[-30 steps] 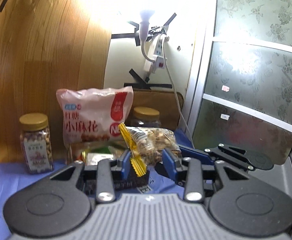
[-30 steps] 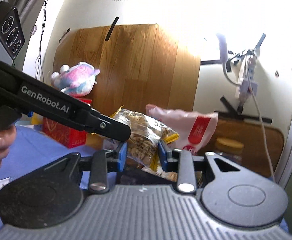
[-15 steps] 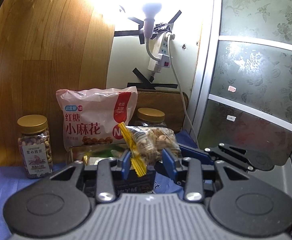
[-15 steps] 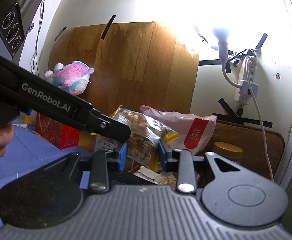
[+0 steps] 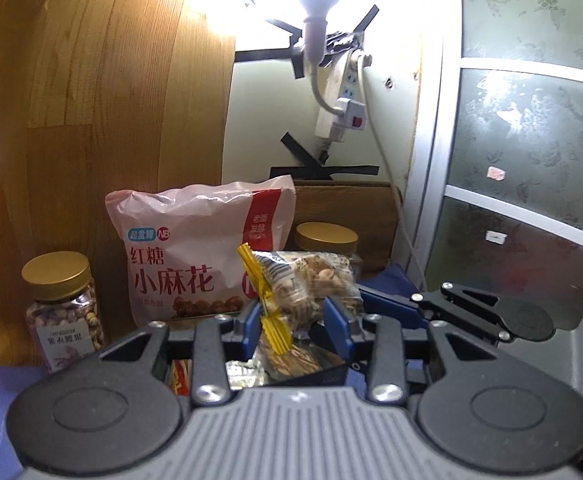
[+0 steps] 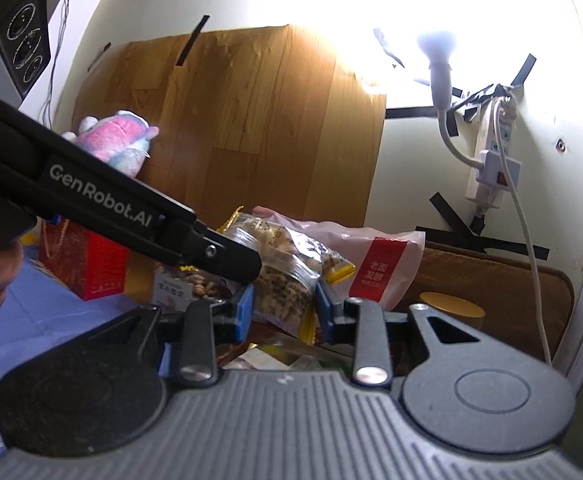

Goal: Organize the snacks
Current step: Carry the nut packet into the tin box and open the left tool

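Observation:
A clear snack bag with yellow sealed edges (image 5: 303, 284) hangs in the air, held from both sides. My left gripper (image 5: 297, 316) is shut on its near end, and my right gripper (image 6: 283, 304) is shut on the same bag (image 6: 287, 268). The right gripper's arm (image 5: 471, 312) shows at the right of the left wrist view; the left gripper's arm (image 6: 111, 208) crosses the right wrist view. Below the bag lie more snack packets (image 5: 251, 368) in a dark container whose edges are hidden.
A pink snack bag (image 5: 195, 256) leans on the wooden board (image 5: 91, 100). Nut jars stand at left (image 5: 61, 312) and behind (image 5: 325, 240). A red box (image 6: 87, 264) and plush toy (image 6: 111, 140) are at left. A lamp and power strip (image 5: 343, 108) hang on the wall.
Both grippers have risen a little with the bag and moved closer to the back wall. The grip on the bag is unchanged.

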A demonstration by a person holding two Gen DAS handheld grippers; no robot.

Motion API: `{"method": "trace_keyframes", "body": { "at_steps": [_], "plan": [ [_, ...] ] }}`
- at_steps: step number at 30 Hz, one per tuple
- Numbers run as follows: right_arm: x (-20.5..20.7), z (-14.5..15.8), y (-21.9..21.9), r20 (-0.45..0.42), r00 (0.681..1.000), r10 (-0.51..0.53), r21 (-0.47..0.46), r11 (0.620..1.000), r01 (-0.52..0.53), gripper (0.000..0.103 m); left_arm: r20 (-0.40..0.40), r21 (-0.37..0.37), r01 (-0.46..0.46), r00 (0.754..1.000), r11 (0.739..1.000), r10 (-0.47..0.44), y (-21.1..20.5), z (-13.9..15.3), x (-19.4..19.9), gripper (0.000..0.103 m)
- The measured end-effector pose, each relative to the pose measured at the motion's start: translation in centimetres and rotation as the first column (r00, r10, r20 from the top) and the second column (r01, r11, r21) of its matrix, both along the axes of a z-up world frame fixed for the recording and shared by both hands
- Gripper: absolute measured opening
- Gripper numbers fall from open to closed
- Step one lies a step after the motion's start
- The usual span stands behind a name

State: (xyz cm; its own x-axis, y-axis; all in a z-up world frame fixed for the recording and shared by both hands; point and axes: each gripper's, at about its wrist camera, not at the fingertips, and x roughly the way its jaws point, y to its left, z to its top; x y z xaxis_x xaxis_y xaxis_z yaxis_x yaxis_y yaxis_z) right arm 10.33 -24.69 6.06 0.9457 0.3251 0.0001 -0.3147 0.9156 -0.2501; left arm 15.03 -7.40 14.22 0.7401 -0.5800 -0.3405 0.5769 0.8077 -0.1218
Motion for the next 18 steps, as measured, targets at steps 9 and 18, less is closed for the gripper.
{"method": "trace_keyframes", "body": {
  "at_steps": [9,18],
  "plan": [
    [5.7,-1.9,-0.9,-0.092,0.996,-0.013,0.033,0.999,0.016,0.036,-0.079,0.026,-0.022,0.997,0.999,0.024,-1.8,-3.0,6.0,0.034],
    [10.8,-4.5,-1.3,-0.270,0.963,0.003,0.045,0.999,0.010,0.039,-0.227,0.068,-0.068,0.970,0.995,0.082,-2.8,-7.3,11.3,0.038]
  ]
}}
